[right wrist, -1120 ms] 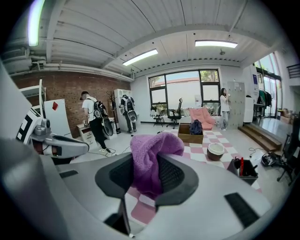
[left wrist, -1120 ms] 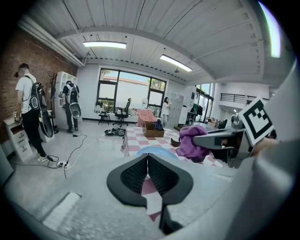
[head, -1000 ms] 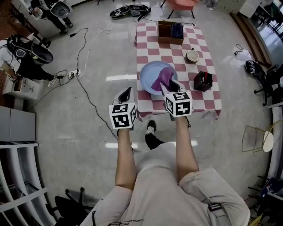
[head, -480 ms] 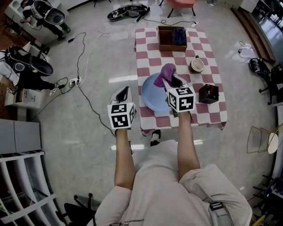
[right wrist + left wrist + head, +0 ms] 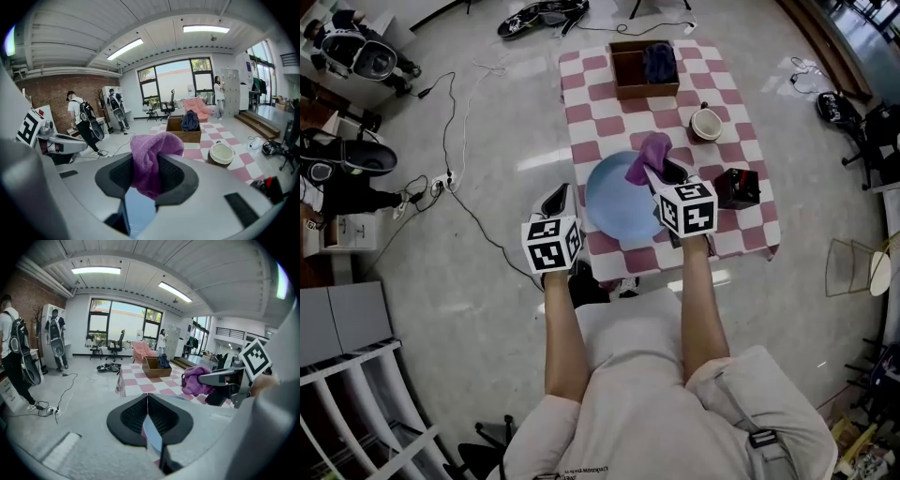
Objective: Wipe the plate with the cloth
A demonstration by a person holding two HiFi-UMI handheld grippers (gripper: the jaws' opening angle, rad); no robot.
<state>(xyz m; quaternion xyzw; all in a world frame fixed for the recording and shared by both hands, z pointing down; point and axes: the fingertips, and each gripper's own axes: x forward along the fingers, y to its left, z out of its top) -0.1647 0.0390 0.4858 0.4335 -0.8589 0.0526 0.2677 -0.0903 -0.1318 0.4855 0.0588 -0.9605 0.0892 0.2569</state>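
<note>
My right gripper (image 5: 147,174) is clenched on the purple cloth (image 5: 150,154). A thick fold is pinched between the jaws and the loose part bunches up above them. From the head view, the cloth hangs over the far right part of the blue plate (image 5: 614,202); I cannot tell whether it touches the surface. My left gripper (image 5: 147,401) has its jaws pressed together on nothing and hovers over the floor just beside the bench (image 5: 741,234), apart from the plate.

That is my main worry. The plate lies loose, close to the left edge of the bench, and nothing steadies it. If I press down and sweep leftward, I judge the plate may slide with the cloth and go over the edge.

My hold on the cloth is a single pinch, so a hard drag could pull it free or leave only the bunched top rubbing. A wide stroke the other way risks knocking the black box (image 5: 736,187) or the small bowl (image 5: 706,122).
</note>
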